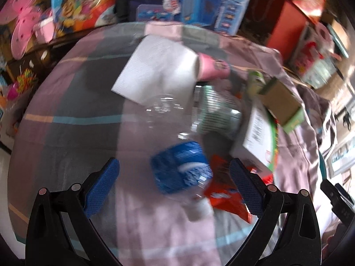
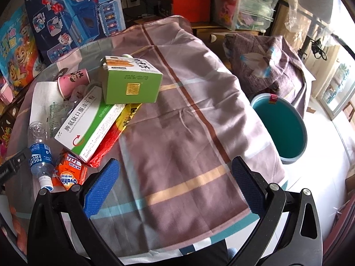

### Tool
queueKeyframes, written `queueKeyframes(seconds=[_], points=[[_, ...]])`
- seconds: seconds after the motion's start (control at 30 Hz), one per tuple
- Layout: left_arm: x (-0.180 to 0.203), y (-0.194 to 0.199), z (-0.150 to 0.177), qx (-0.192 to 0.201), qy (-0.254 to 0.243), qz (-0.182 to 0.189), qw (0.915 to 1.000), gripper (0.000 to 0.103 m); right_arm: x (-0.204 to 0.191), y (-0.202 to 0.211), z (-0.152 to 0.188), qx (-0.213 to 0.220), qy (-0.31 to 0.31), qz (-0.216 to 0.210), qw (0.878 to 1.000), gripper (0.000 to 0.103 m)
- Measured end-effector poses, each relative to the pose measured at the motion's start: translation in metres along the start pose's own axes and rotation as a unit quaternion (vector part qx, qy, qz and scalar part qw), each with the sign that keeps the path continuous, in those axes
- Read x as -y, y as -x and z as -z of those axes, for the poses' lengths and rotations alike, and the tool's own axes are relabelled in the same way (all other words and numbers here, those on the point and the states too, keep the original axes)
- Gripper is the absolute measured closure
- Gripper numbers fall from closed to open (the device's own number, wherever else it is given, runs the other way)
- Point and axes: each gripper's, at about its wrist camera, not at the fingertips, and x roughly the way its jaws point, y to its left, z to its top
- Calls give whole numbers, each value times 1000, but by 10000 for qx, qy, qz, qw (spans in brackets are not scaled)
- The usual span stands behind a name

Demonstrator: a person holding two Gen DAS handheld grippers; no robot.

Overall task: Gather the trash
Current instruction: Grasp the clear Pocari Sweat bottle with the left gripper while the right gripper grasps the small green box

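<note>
Trash lies on a round table under a plaid cloth [image 2: 177, 133]. A clear bottle with a blue label [image 1: 182, 173] [image 2: 40, 155] lies just ahead of my open, empty left gripper [image 1: 173, 177]. An orange Ovaltine packet [image 1: 224, 190] [image 2: 70, 173] lies beside it. Behind are a white-green medicine box [image 2: 88, 124], a red-yellow wrapper [image 2: 115, 130], a green carton [image 2: 131, 82], a pink paper cup [image 2: 73, 82], a crumpled clear bottle [image 1: 217, 113] and a white napkin [image 1: 155, 66]. My right gripper [image 2: 175, 184] is open and empty above bare cloth.
A teal bin [image 2: 281, 128] stands on the floor to the right of the table. Toy boxes [image 2: 73, 15] and bags crowd the far side. A cloth-covered seat [image 2: 266, 66] stands behind the bin.
</note>
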Motion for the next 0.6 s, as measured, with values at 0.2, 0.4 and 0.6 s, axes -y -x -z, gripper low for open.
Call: queueKeyframes(seconds=[0.2, 0.4, 0.6], points=[[-15, -34, -15, -501, 185, 48, 9986, 4, -10, -16, -13, -181, -64, -191, 9996, 6], [-14, -60, -25, -739, 200, 128, 9970, 4, -36, -26, -36, -175, 51, -239, 9995, 6], [-8, -72, -22, -924, -51, 360, 9951, 27, -70, -40, -71, -51, 110, -185, 9998, 6]])
